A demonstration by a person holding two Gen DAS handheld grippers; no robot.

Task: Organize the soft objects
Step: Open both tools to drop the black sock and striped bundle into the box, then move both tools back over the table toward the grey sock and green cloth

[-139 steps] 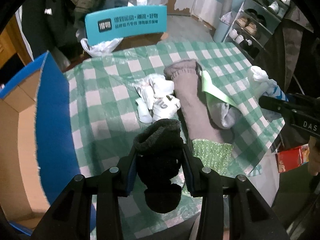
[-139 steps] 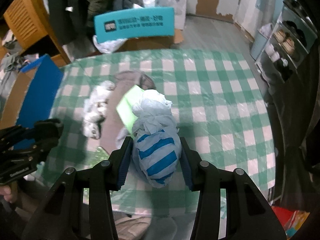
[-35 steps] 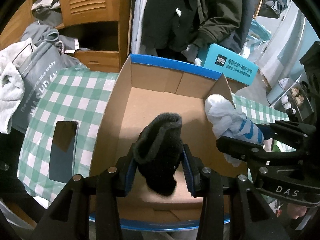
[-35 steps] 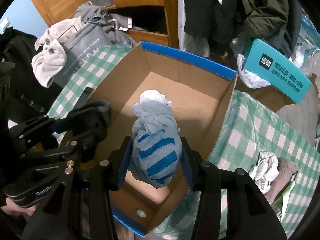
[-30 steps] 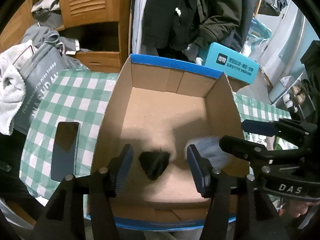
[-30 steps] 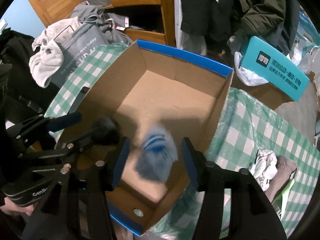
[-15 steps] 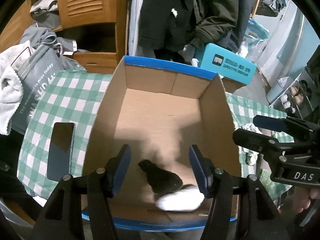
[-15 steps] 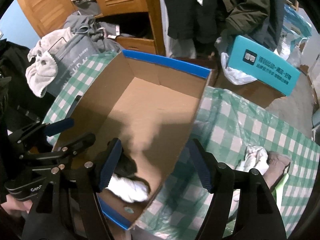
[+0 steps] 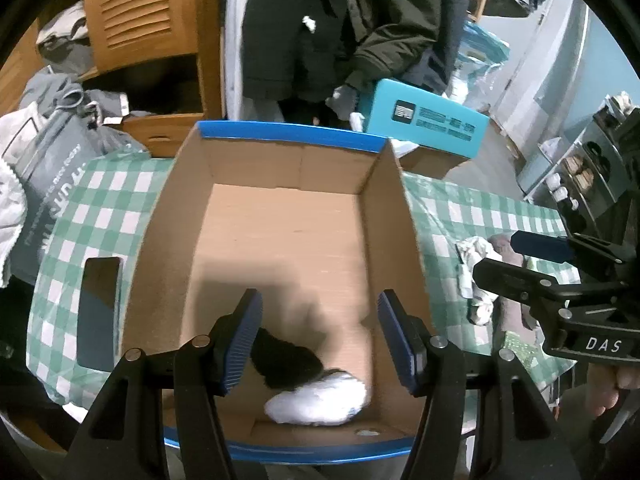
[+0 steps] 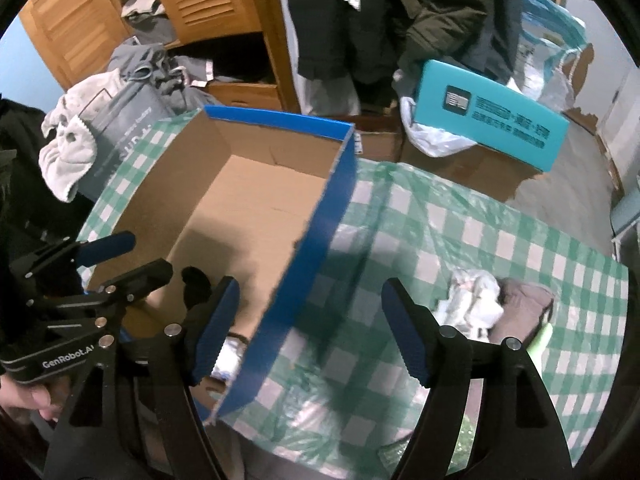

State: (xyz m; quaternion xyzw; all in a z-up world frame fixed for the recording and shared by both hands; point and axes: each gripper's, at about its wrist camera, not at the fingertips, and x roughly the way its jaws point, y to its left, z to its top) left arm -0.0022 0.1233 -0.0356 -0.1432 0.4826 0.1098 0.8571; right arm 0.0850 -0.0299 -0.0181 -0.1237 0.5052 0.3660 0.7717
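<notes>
A blue-rimmed cardboard box (image 9: 288, 136) stands open on the green checked tablecloth (image 9: 104, 200). A black sock bundle (image 9: 286, 356) and a white, blue-striped bundle (image 9: 316, 400) lie on its floor at the near end. My left gripper (image 9: 320, 332) is open and empty above them. My right gripper (image 10: 310, 330) is open and empty, straddling the box's right wall (image 10: 320, 232); it shows at the right of the left wrist view (image 9: 532, 260). White socks (image 10: 468, 300) and a grey-brown sock (image 10: 524, 304) lie on the cloth to the right.
A dark phone (image 9: 98, 312) lies on the cloth left of the box. A teal box (image 10: 492, 116) on a carton stands behind the table. A grey bag (image 10: 128, 120), wooden cabinets and hanging coats are at the back. A shoe rack (image 9: 576, 172) is at right.
Both grippers carried their bundles from the table over the box, opened and dropped them in. Since then the right gripper has shifted right, over the box wall.
</notes>
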